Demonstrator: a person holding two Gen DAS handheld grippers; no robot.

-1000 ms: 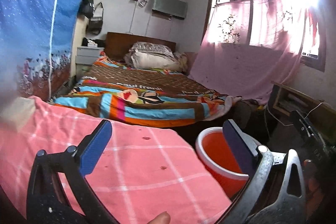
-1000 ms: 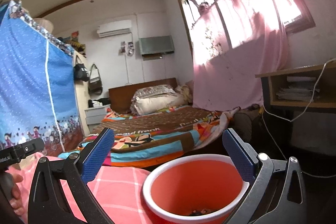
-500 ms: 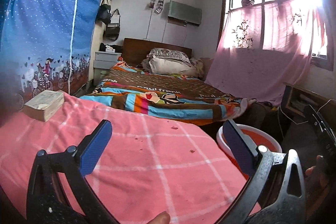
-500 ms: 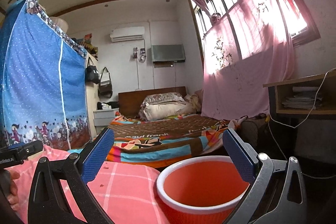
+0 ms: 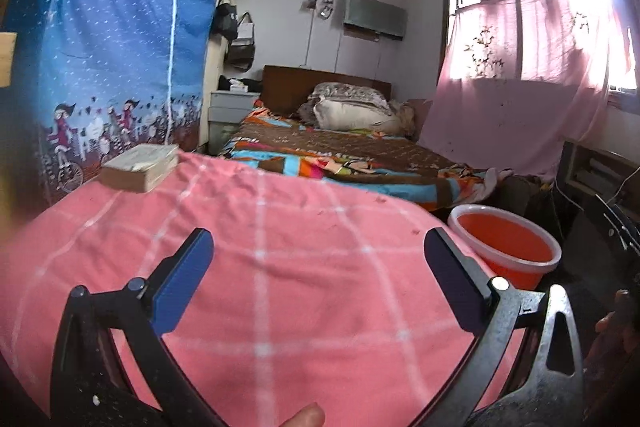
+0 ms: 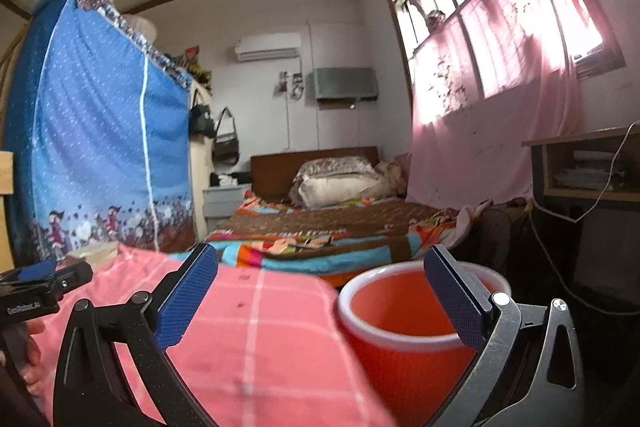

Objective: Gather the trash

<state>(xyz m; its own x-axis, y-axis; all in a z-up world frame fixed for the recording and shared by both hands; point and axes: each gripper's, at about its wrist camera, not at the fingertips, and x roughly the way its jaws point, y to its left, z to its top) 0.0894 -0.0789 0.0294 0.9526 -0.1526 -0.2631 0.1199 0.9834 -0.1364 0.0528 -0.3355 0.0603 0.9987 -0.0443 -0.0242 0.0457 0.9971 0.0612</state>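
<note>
Both grippers, left gripper (image 5: 319,267) and right gripper (image 6: 320,283), hold fingers wide and empty; red bucket (image 6: 404,311) sits beneath the right fingers. Next comes finding trash, likely the specks (image 5: 378,201) on the pink cloth (image 5: 280,267).

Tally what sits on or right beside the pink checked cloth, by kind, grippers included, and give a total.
Grippers: 2, left gripper and right gripper, both open and empty
Books: 1, book on the pink cloth
Buckets: 1, red bucket beside the cloth
Total: 4
</note>
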